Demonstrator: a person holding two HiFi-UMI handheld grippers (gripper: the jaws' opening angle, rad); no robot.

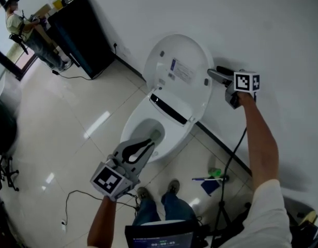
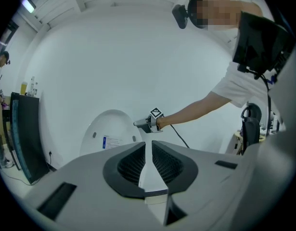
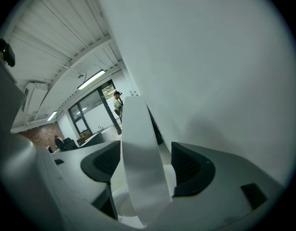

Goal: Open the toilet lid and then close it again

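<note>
Okay, white wall (image 1: 262,19) at the back and glossy tiled floor (image 1: 60,133) below it. The toilet (image 1: 140,130) stands against the wall with its seat down and the bowl uncovered. The toilet lid (image 1: 166,56) is fully raised and leans back on the wall, with a printed label (image 1: 182,72) on its inner face. A black cabinet (image 1: 81,32) sits in the far corner and a bystander (image 1: 24,27) stands just beside it.

The person's right arm is stretched out to the lid's upper right edge. The right gripper (image 1: 213,75) is at that edge, and in its own view the white rim fills the space between the two pads, so it is pinching the lid's rim. Its marker cube (image 1: 246,81) sits near the wall.

The left gripper (image 1: 150,145) hangs low over the front of the bowl, well apart from the lid. Its pads are pressed together at the tips, nothing between them. Its marker cube (image 1: 109,180) faces up.

A black cable (image 1: 232,161) drops from the right gripper to the floor. A small green and blue thing (image 1: 210,179) lies on the floor right of the toilet; can't tell what it is. The person's shoes (image 1: 159,191) stand just in front of the bowl.
</note>
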